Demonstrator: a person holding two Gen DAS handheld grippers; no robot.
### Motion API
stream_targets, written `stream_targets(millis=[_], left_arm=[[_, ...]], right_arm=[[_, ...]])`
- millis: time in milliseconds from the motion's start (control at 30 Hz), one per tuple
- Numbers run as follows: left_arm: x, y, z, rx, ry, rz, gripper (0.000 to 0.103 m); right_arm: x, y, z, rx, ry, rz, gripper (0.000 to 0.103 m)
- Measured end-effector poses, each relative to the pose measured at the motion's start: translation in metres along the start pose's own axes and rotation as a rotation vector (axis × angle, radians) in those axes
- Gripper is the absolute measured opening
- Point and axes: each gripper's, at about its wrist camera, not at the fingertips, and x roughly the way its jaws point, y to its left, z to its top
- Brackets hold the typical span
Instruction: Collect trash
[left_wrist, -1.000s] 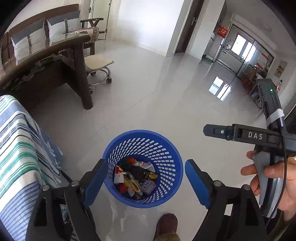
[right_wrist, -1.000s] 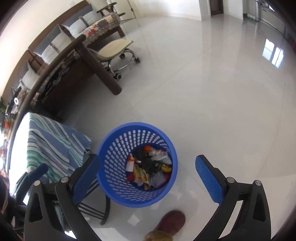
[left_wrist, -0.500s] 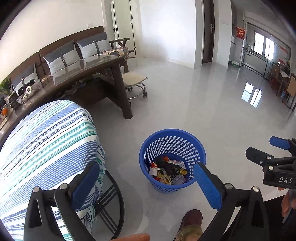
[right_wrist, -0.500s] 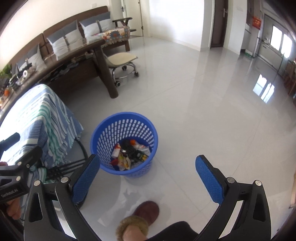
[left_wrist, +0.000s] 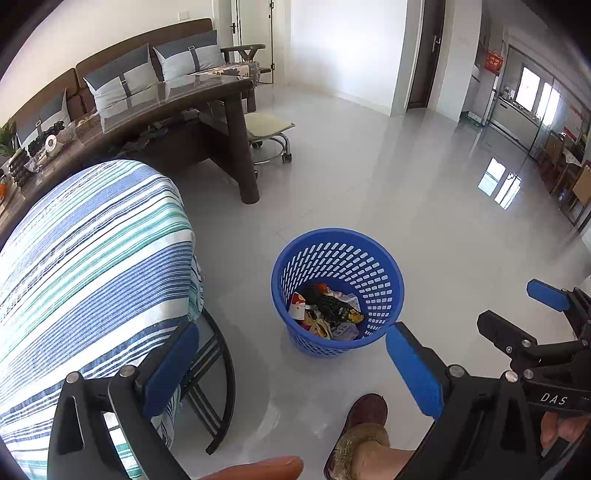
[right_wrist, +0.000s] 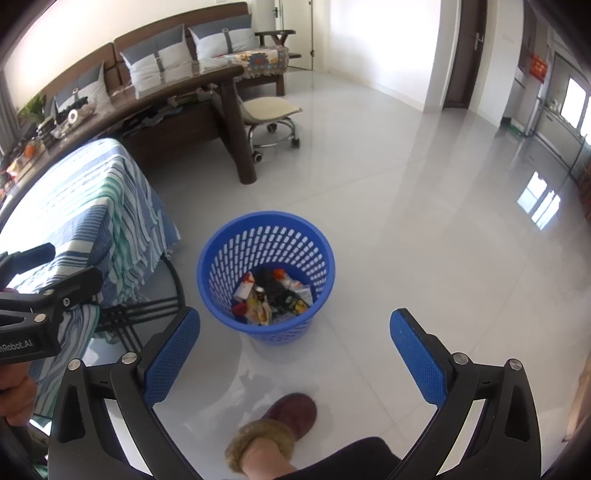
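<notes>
Glossy white floor (left_wrist: 388, 192) beside a striped-cloth table (left_wrist: 92, 240). Blue trash basket (left_wrist: 338, 291), holding wrappers (left_wrist: 325, 310), stands on the floor. Left gripper (left_wrist: 291, 365) and right gripper (right_wrist: 295, 350) hover above it, jaws wide apart, empty.

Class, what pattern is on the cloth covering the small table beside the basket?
Blue, green and white stripes on the cloth, seen best in the left wrist view.
</notes>
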Motion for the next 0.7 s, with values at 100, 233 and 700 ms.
stream_targets(millis=[100, 233, 700], left_arm=[[0.0009, -0.0001, -0.0002, -0.003, 0.004, 0.000, 0.103], [0.0013, 0.0002, -0.0015, -0.002, 0.009, 0.002, 0.103], [0.0047, 0.0022, -0.0013, -0.014, 0.024, -0.001, 0.103]], right_arm=[[0.0003, 0.0003, -0.0008, 0.002, 0.003, -0.002, 0.102], [0.0004, 0.0007, -0.0007, 0.000, 0.008, -0.004, 0.102], [0.0022, 0.0019, -0.0011, 0.001, 0.019, 0.001, 0.102]])
